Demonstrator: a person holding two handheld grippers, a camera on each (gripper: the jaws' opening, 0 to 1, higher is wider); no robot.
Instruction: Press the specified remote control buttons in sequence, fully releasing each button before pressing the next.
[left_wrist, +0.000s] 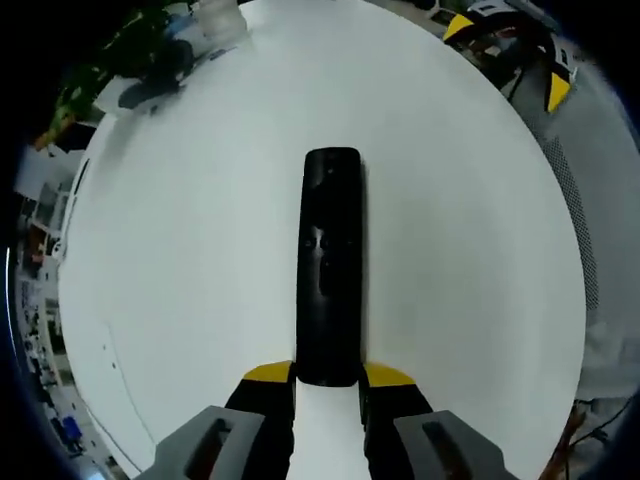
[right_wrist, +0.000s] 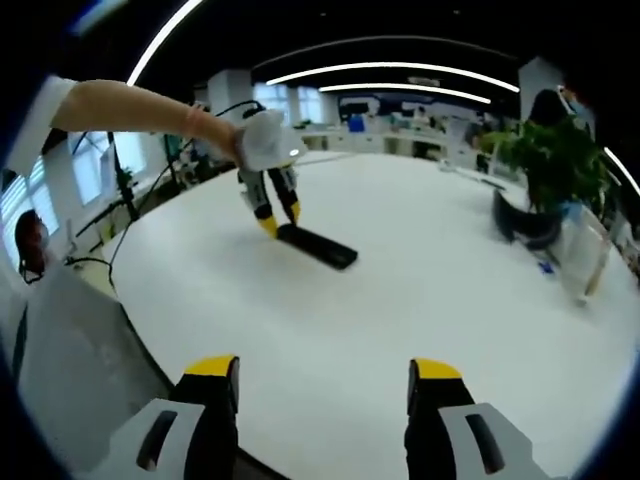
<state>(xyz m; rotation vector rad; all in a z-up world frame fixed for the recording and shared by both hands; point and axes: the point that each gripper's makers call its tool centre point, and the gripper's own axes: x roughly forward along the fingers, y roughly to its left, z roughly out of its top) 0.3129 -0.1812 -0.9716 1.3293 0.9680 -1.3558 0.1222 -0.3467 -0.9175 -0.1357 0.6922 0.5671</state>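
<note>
The left gripper (left_wrist: 328, 378) is clamping its yellow-tipped jaws on the near end of the black remote control (left_wrist: 330, 262), which is lying flat on the round white tabletop (left_wrist: 180, 270), well in from its edges. In the right gripper view, the right gripper (right_wrist: 325, 383) is hovering near the tabletop's edge, jaws spread wide, gripping nothing.

The remote (left_wrist: 329, 268) lies on the table (left_wrist: 180, 300), its near end between the left gripper (left_wrist: 328, 378) tips; a plant (right_wrist: 552, 165) stands at the far edge.
</note>
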